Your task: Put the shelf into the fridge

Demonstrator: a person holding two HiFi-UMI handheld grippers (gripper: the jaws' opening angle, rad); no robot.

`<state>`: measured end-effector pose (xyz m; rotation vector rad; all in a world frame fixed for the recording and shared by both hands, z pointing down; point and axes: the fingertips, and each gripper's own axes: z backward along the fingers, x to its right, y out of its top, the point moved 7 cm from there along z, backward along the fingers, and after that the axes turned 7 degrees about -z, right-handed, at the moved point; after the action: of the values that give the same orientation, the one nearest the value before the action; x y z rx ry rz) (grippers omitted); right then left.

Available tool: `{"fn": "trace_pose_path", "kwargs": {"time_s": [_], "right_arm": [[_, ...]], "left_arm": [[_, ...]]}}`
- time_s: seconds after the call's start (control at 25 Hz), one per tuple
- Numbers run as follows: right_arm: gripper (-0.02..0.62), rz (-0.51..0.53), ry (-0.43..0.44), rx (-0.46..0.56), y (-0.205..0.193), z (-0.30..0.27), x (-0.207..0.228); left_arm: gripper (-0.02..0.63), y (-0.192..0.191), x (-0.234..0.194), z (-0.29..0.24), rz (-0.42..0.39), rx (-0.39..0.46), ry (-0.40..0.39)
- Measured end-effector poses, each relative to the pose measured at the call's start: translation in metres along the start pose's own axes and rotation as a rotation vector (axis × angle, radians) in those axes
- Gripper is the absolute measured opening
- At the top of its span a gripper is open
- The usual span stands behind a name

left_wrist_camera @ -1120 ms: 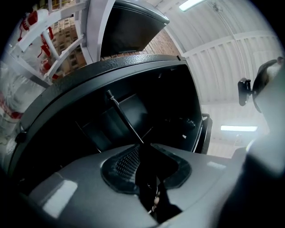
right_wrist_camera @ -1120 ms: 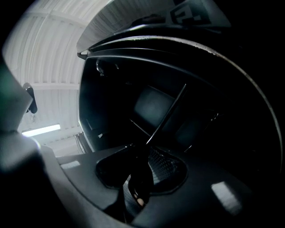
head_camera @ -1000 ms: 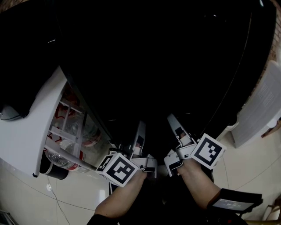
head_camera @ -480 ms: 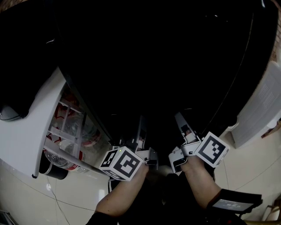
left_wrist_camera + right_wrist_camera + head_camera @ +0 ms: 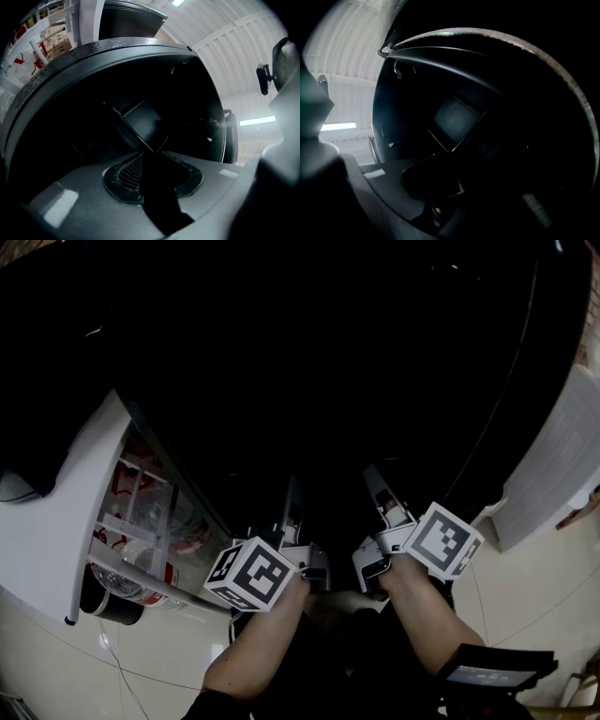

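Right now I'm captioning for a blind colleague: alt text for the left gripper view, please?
The left gripper is shut on the edge of a thin dark shelf that runs ahead into the black fridge. White door racks show at upper left, a pale ribbed ceiling with strip lights at right.

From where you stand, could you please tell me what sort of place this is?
Probably an indoor room facing an open fridge: its white door holds bottles, and the floor is pale tile.
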<state>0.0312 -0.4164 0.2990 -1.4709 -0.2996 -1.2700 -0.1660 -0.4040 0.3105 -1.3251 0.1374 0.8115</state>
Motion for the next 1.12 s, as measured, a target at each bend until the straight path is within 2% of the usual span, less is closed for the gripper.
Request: {"fn": "trace_pose_path", "kwargs": {"time_s": [0.56,0.8,1.12], "right_arm": [[0.067,0.054,-0.04,0.03,0.005,0.0,0.002],[0.064,0.071,0.004,0.051,0.007,0.003,-0.009],[0.064,0.103,-0.008,0.033,0.0,0.011,-0.011]], "left_arm": [[0.103,0.001,-0.003,-0.012,-0.025,-0.006,0.007],[0.1,0.002,-0.008,-0.018,-0.033,-0.012,0.021],[0.1,0.001,-0.008,-0.017,-0.065,-0.017,0.038]]}}
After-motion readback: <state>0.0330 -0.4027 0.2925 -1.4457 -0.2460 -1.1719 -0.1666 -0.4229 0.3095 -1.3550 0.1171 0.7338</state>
